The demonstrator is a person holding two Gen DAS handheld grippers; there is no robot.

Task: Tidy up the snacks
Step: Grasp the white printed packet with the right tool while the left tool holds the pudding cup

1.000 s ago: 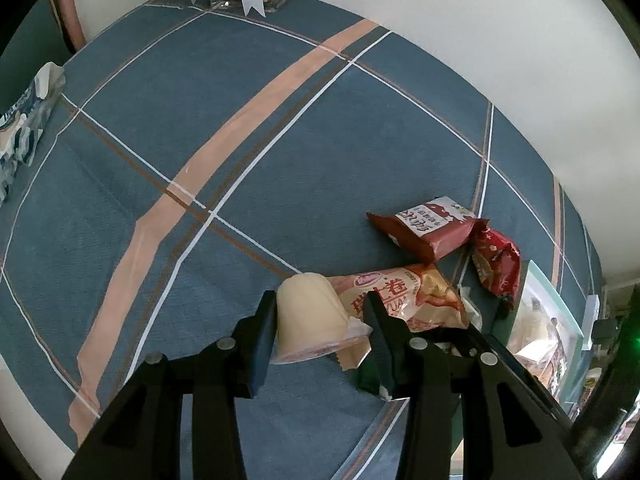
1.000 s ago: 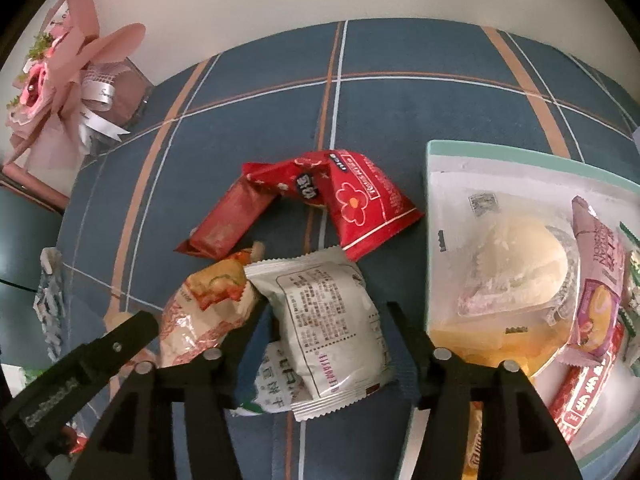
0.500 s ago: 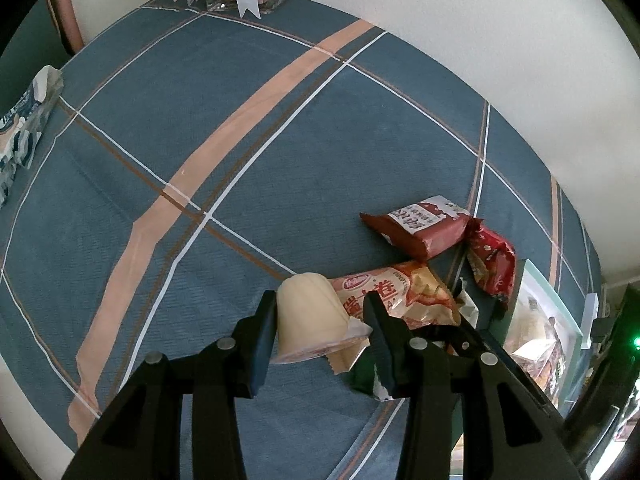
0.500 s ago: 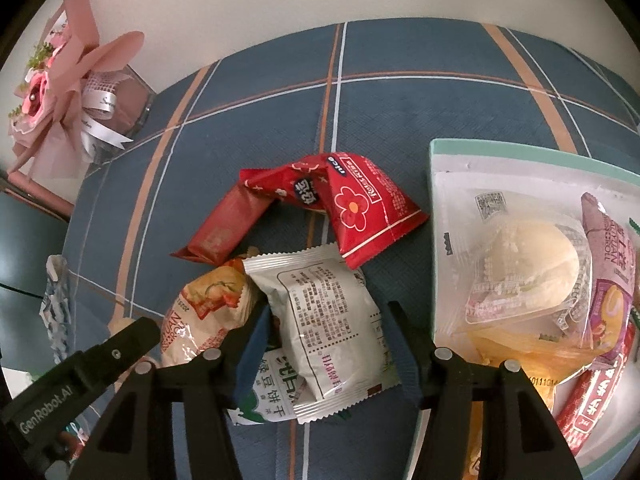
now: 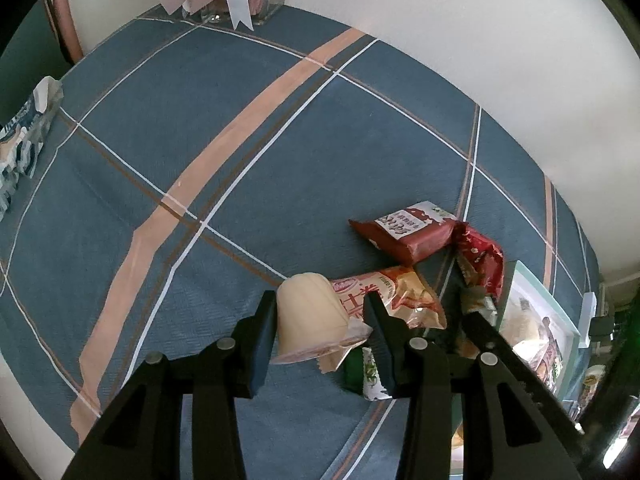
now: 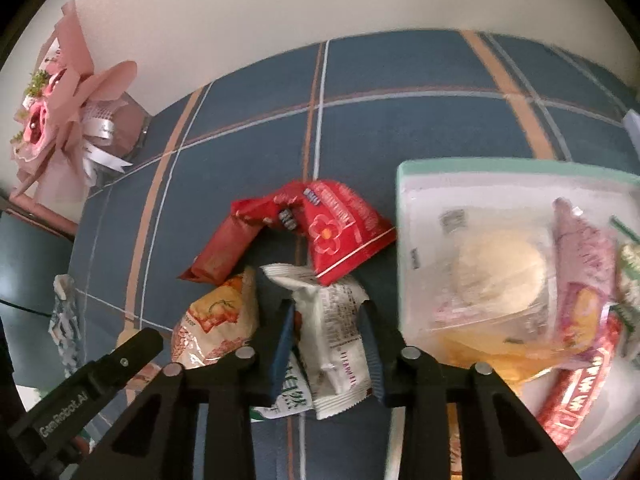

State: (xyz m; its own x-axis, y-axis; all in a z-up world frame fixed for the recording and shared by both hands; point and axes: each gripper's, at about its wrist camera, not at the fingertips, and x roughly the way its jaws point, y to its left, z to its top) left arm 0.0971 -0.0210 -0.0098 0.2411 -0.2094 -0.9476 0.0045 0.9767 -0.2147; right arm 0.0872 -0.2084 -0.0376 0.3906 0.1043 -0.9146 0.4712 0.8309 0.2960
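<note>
Left gripper (image 5: 320, 322): pads clamped on a cream pudding cup (image 5: 310, 322), lying sideways, lid end toward the camera. Right gripper (image 6: 326, 342): jaws closing, pads pinching a crumpled white snack packet (image 6: 334, 336). At ten o'clock of that packet lies an orange-print packet (image 6: 218, 320); at twelve o'clock, a red flower-print packet (image 6: 340, 236) beside a dark red bar (image 6: 224, 250). At three o'clock stands a green-rimmed tray (image 6: 480, 170) holding wrapped snacks, blurred, so their kinds are uncertain. All rest on a blue plaid tablecloth (image 5: 248, 152).
</note>
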